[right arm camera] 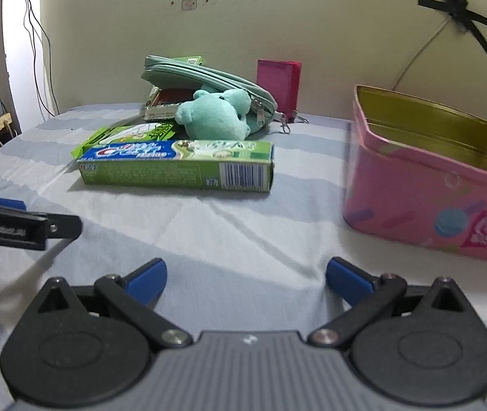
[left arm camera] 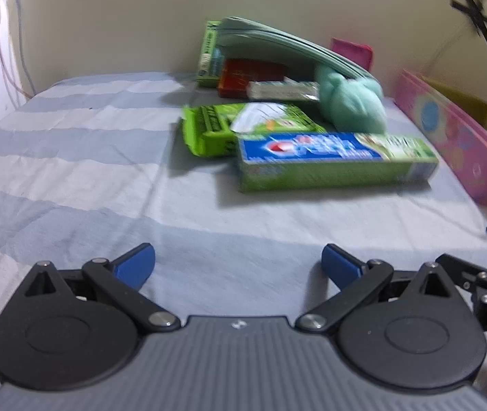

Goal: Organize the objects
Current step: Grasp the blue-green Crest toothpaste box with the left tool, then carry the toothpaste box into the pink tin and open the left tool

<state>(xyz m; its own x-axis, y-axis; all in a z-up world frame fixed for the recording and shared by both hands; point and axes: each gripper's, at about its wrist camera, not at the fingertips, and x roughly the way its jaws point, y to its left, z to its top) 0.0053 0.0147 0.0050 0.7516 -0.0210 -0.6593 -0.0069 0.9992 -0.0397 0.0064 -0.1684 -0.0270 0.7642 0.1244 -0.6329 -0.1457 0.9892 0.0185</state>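
1. Both claws wide apart and empty, left gripper (left arm camera: 238, 263) and right gripper (right arm camera: 245, 279) hovering above the bedsheet (right arm camera: 209, 233);
2. Toothpaste box (right arm camera: 178, 166) at twelve o'clock, pink tin (right arm camera: 425, 191) at two, seemingly empty;
3. Opening step, I'd judge; next, reach and clamp the box.

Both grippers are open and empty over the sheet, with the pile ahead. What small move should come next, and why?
Probably ease the right gripper forward toward the toothpaste box. It lies nearest, flat on the sheet and clear on its near side, while the plush and pouch sit tangled behind it. The open pink tin stands just to its right, ready to take it.
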